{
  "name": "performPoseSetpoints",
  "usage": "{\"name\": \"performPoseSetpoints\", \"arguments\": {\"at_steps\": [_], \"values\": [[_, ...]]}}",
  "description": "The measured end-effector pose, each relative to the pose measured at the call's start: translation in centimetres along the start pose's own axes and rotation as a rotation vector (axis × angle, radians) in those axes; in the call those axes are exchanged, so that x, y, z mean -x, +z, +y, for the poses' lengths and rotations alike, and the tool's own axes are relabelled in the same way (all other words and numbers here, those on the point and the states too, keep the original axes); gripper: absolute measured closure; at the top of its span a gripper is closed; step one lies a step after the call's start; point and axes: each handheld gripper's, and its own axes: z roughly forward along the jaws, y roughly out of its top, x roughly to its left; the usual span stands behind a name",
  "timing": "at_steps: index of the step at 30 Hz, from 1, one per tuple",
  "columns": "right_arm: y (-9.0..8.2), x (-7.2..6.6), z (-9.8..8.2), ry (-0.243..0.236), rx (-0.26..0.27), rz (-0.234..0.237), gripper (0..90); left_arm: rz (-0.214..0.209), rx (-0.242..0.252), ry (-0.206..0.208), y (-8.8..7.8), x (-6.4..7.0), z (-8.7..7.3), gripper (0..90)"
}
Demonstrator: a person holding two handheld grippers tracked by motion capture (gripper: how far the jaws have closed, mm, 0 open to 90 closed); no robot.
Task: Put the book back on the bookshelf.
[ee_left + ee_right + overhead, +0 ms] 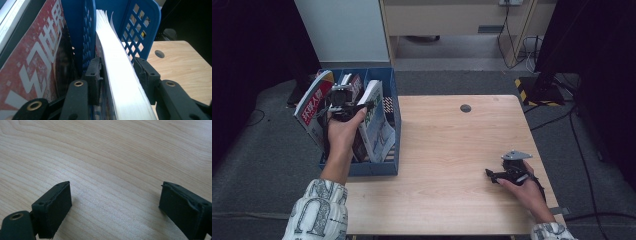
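While the left gripper (pixel 343 102) hangs over the blue rack (pixel 393 131) at the table's left edge, its jaws straddle the top edge of a thick white book (pixel 117 75) that stands upright in the rack's right-hand slot. In the left gripper view one pad (pixel 94 75) looks to touch the book's side, while the other stands just clear of the pages, so the jaws are part-way apart and not pressing; I judge the book set down and let go, or very nearly so. A perforated blue divider (pixel 85 37) separates this book from a red magazine (pixel 37 62) in the next slot, and in the high view a further red-covered magazine (pixel 314 107) leans out at the rack's far left.

By the look of it, the shelving is mostly done: three slots carry reading matter, and the table (pixel 452 150) bears no loose book. What seems left is for the left hand to widen its jaws a little more and lift clear without dragging the book up or tipping it against the divider.

Over at the table's near right, the right gripper (pixel 499 175) rests low above bare wood, jaws wide and holding nothing, well apart from the rack. It looks idle, with no item near it to fetch.
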Motion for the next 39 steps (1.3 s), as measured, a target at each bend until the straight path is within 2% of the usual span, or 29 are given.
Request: {"name": "performPoseSetpoints", "arguments": {"at_steps": [8,9,13,15,18,23,28,39], "values": [[0.0,0.0,0.0,-0.003,0.000,0.002,10.6,0.009,-0.015,-0.011,0.3,0.2,0.2,54.8],[0.0,0.0,0.0,-0.004,0.000,0.002,10.6,0.015,-0.023,0.003,0.5,0.3,0.3,55.5],[0.0,0.0,0.0,-0.004,0.000,0.002,10.6,0.046,-0.041,0.033,0.3,0.4,0.3,68.8],[0.0,0.0,0.0,-0.004,0.000,0.002,10.6,0.056,-0.047,0.044,0.2,0.2,0.3,71.4],[0.0,0.0,0.0,-0.004,0.000,0.002,10.5,0.050,-0.034,0.034,0.1,0.0,0.2,72.4],[0.0,0.0,0.0,-0.004,0.000,0.002,10.5,0.039,-0.010,0.042,-0.2,0.2,-0.1,72.9],[0.0,0.0,0.0,-0.004,0.000,0.002,10.5,0.012,0.039,0.003,-1.0,-0.5,-0.3,73.3],[0.0,0.0,0.0,-0.004,0.000,0.002,10.5,0.003,0.066,0.005,-1.0,-0.2,0.0,73.4]]}}
